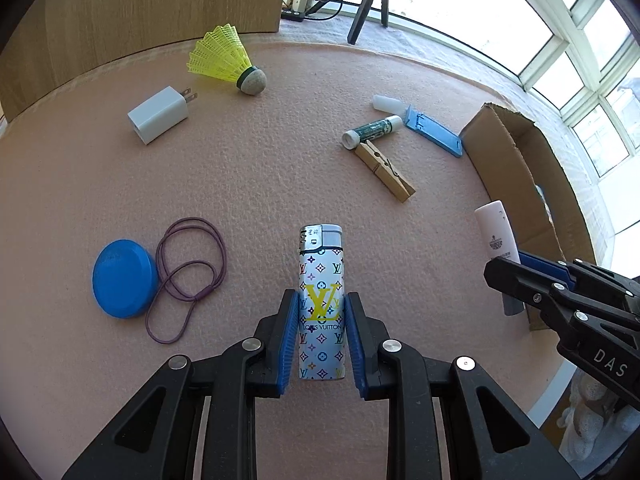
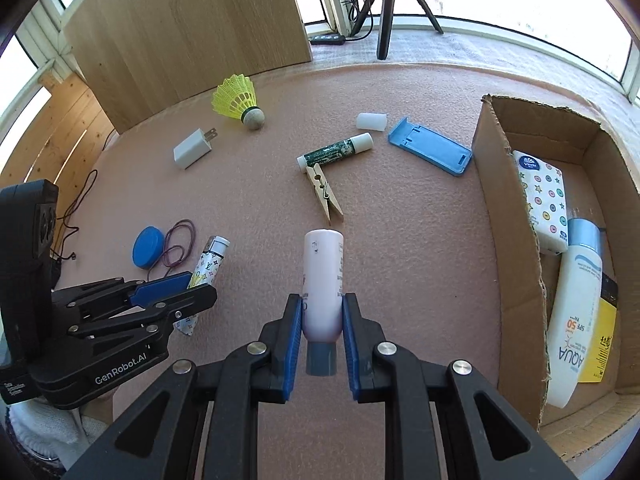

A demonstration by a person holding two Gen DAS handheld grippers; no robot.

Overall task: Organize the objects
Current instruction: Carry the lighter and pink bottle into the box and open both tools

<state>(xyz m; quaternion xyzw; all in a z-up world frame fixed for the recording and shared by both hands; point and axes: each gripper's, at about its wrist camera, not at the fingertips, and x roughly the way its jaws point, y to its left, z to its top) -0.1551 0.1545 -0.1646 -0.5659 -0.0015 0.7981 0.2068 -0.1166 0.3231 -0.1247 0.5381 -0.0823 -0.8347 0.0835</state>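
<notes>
Monogrammed white lighter (image 1: 321, 304) clamped in left gripper (image 1: 322, 332), pale pink tube (image 2: 323, 284) in right gripper (image 2: 322, 332).

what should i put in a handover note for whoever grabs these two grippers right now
Left gripper: fingers shut on the patterned lighter, off the mat.
Right gripper: fingers shut on the pink tube, grey cap toward the camera.
Done: the cardboard box on the right already holds a tissue pack, a sunscreen bottle and a yellow item.
Left: drop both held items in the box, then likely the rest on the pink mat: shuttlecock, charger, blue lid, purple hair tie, clothespin, green lip balm, white cap, blue phone stand.
</notes>
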